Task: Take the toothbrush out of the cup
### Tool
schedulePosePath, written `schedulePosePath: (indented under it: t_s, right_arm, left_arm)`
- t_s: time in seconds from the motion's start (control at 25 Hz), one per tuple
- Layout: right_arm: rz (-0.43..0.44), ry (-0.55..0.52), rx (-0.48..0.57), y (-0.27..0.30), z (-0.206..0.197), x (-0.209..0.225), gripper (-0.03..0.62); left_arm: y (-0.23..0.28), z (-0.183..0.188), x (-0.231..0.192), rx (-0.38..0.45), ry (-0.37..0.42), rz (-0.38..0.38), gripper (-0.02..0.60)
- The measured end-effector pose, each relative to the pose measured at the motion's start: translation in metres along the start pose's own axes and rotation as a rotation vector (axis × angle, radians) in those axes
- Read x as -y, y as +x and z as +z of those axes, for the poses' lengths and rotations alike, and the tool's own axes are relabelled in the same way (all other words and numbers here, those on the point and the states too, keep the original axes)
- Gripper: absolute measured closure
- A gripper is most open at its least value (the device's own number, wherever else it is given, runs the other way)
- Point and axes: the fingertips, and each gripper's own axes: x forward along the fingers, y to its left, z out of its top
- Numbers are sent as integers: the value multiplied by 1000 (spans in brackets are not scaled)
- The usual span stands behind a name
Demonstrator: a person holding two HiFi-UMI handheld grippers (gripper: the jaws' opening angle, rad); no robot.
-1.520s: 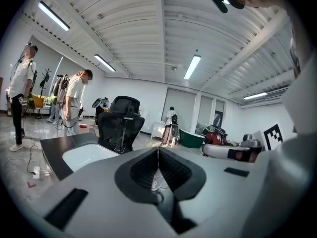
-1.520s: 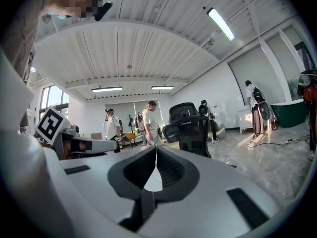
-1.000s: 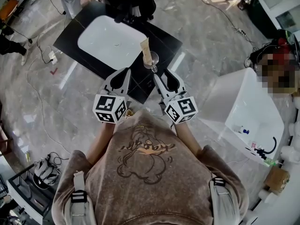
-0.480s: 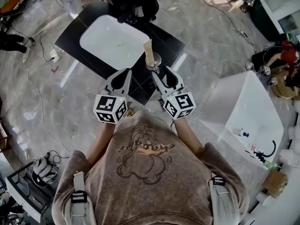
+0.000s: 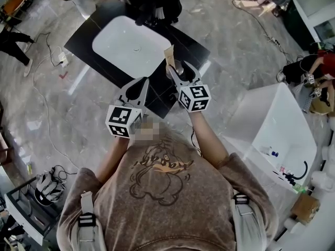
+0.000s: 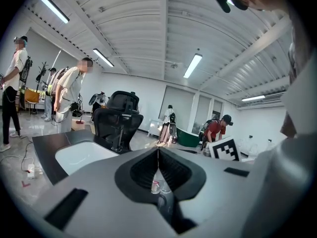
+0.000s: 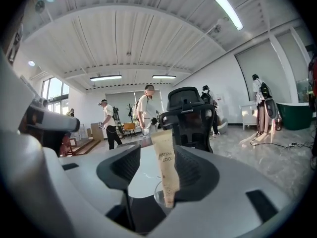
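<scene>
While the left gripper (image 5: 142,82) hangs in front of the white basin (image 5: 131,46) with its jaws pressed together on nothing, the right gripper (image 5: 182,71) reaches in at the basin's right-hand corner. Its jaws have just been opening and stand wide apart. Between them rises the toothbrush (image 7: 166,167), a tan paper-wrapped packet standing nearly upright in the clear cup (image 5: 179,66); the pads do not clamp it. The cup sits on the black counter (image 5: 186,42) just right of the basin, near the counter's front edge.

The basin is sunk into that dark, glossy slab, which stands on a polished grey marble-look floor (image 5: 68,103) crossed by loose cables. Behind the basin is a black office chair (image 7: 190,110), and well to the basin's right a white bathtub (image 5: 272,114). Several people (image 6: 69,98) stand farther back, beyond the basin, under a ribbed white ceiling with strip lights (image 7: 230,6).
</scene>
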Motion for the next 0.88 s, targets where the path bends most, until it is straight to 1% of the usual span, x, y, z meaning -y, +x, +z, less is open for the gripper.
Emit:
schedulePosePath:
  t_s: [0.28,0.48,0.88]
  right_arm:
    - [-16,-44,-108,45,-23,14,355]
    - [-21,-60,-174,68,-35,24,353]
    - [-27,-79,-198,74,-35,26,353]
  left_arm:
    - [0,-4,-2,-8,-9,5,564]
    - [1,-6,-3,-11,-16,8,565]
    - [-1,-8,-6,-14,-27,17,563]
